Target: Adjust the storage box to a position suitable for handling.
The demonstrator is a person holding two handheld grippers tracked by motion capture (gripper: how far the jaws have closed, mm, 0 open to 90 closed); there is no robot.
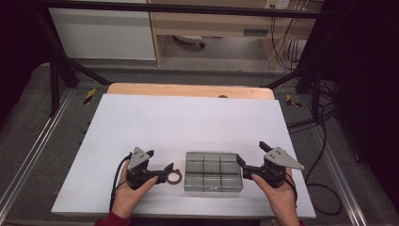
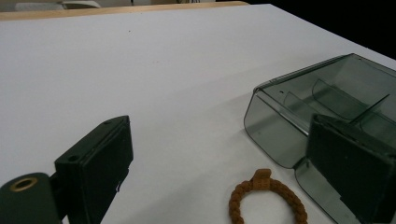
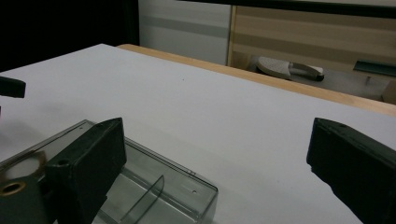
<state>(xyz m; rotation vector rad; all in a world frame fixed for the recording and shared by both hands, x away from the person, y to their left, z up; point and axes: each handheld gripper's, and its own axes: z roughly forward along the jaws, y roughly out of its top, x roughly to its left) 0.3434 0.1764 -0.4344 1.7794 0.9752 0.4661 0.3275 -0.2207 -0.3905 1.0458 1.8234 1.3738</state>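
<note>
Smoky clear plastic, the divided box (image 1: 212, 171) sits near the table's (image 1: 188, 117) front edge, between both grippers. Left gripper (image 1: 162, 165) and right gripper (image 1: 249, 155) stand spread, holding nothing. A careless left closing could nudge the brown braided ring (image 1: 174, 177) beside it.

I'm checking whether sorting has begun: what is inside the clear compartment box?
The clear compartment box shows only its dividers, with no items visible in the cells seen from above. The brown braided ring lies outside, on the white table. The left gripper view has one finger covering part of the box.
</note>
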